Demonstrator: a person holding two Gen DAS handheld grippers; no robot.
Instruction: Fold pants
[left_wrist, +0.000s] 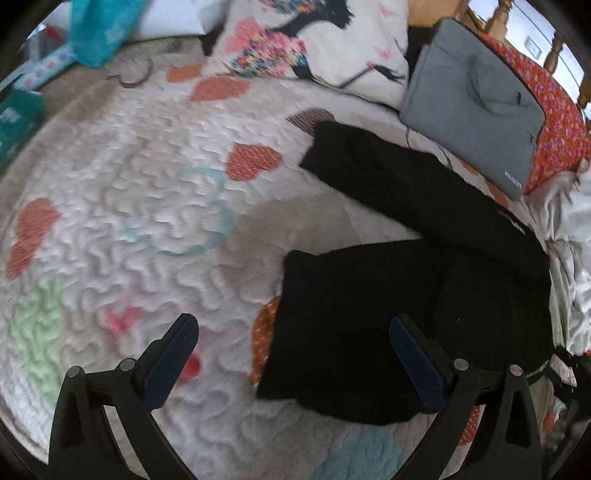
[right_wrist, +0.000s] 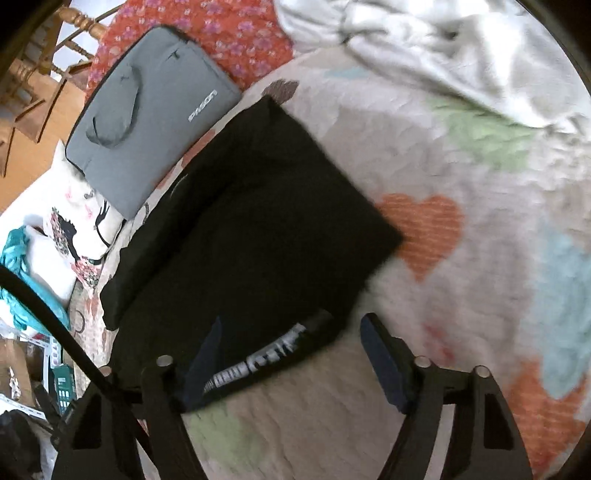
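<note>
black pants (left_wrist: 424, 295) lie partly folded on heart-print quilt (left_wrist: 129, 221), legs splayed; left gripper (left_wrist: 295, 343) and right gripper (right_wrist: 291, 343) hover above, jaws apart, empty, likely lining up next fold.

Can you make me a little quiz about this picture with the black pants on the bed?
1. True or false: the left gripper is squeezing the black fabric pants.
2. Which thing lies next to the pants: A) a flat grey zip-up laptop bag, B) a yellow bucket, C) a wooden spoon?
3. Fill in: the white quilted bedspread has orange ____ shapes on it.

Key: 1 false, both grippers, right one too, are open and hold nothing. 2 A. 3 heart.
</note>
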